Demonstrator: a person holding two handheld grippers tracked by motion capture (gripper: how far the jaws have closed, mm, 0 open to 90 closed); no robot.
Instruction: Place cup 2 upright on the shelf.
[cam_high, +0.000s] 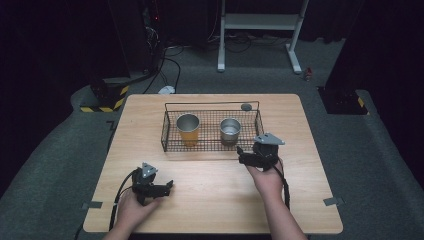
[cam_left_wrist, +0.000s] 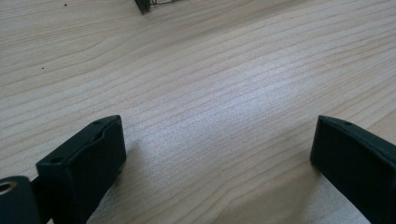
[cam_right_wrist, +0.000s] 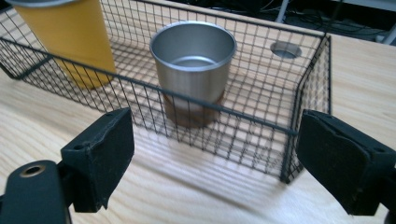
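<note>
A black wire basket (cam_high: 170, 142) stands on the far half of the wooden table (cam_high: 210, 185). Inside it, a tall yellow cup (cam_high: 188, 129) stands at the left and a shorter silver cup (cam_high: 230, 131) at the right, both upright. My right gripper (cam_high: 239, 152) is held just in front of the basket's near right corner, open, with nothing between its jaws. In the right gripper view the silver cup (cam_right_wrist: 194, 70) and the yellow cup (cam_right_wrist: 70, 37) sit behind the basket's mesh wall (cam_right_wrist: 261, 135). My left gripper (cam_high: 169, 186) rests open near the front left, over bare wood.
A round grey hole (cam_high: 246, 106) lies in the tabletop behind the basket's far right corner. Beyond the table are cables, a white frame stand (cam_high: 260, 30) and yellow-black striped blocks (cam_high: 107, 100) on grey floor.
</note>
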